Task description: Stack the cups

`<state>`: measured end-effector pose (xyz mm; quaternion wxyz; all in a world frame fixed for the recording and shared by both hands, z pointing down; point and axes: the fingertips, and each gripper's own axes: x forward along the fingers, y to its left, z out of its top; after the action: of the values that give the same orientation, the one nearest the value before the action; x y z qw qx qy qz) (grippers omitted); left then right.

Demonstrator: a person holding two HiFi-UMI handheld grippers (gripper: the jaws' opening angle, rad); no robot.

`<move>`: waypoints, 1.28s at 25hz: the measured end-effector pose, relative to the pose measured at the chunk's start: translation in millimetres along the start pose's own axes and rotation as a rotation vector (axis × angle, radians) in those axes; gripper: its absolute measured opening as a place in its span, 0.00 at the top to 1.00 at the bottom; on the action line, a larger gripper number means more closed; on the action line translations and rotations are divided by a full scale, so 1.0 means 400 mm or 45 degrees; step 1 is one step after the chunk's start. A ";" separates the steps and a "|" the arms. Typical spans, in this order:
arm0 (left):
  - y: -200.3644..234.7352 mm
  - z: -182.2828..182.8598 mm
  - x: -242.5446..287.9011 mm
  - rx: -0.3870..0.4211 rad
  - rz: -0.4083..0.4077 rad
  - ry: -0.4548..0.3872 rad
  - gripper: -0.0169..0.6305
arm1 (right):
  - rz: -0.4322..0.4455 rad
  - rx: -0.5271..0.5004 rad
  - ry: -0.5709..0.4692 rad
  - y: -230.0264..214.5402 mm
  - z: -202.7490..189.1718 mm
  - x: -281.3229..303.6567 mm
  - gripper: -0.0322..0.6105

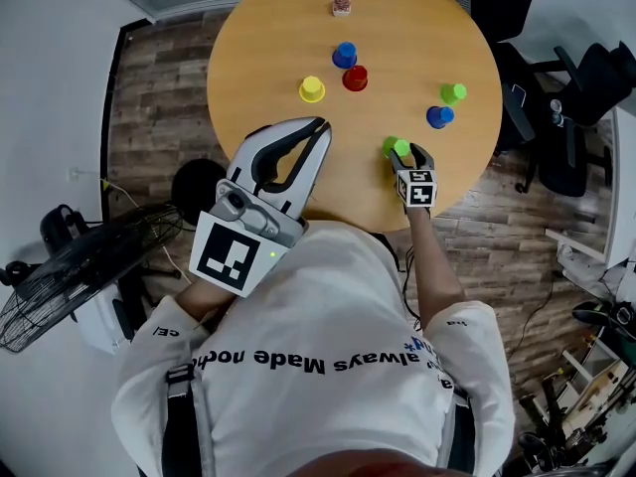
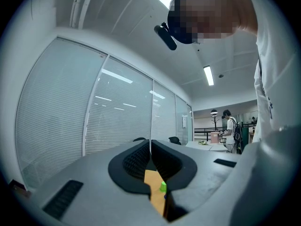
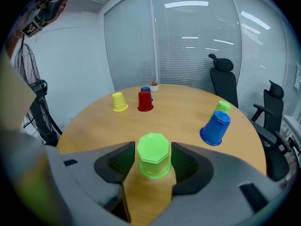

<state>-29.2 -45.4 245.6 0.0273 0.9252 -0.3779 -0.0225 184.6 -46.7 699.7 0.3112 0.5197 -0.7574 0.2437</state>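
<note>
Several cups stand upside down on the round wooden table [image 1: 268, 38]. A light green cup [image 1: 396, 147] [image 3: 153, 155] stands near the table's near edge, between the jaws of my right gripper [image 1: 407, 153] [image 3: 153, 160], which stand wide beside it. Farther off are a yellow cup [image 1: 312, 89] [image 3: 119, 101], a red cup [image 1: 355, 78] [image 3: 145, 101] and a blue cup [image 1: 344, 55]. To the right, another blue cup [image 1: 439, 116] [image 3: 216, 128] stands beside a green cup [image 1: 453, 92] [image 3: 222, 108]. My left gripper [image 1: 320, 125] [image 2: 150, 142] is raised over the near-left edge, shut and empty.
A small pot [image 1: 342, 6] sits at the table's far side. Black office chairs [image 1: 556, 97] stand to the right of the table, and a floor fan [image 1: 79, 266] stands at the left. Glass walls with blinds surround the room.
</note>
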 end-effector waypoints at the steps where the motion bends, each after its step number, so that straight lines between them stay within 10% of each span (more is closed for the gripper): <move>1: 0.002 0.001 0.001 -0.001 0.001 -0.001 0.92 | -0.002 0.003 0.000 -0.002 -0.001 0.001 0.57; 32: 0.066 -0.001 -0.009 -0.006 0.063 0.011 0.92 | 0.154 -0.195 -0.076 0.169 0.256 0.135 0.60</move>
<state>-50.2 -61.6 247.8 0.0315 0.9156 -0.4004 -0.0188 84.3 -128.9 665.3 0.3120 0.4549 -0.8127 0.1878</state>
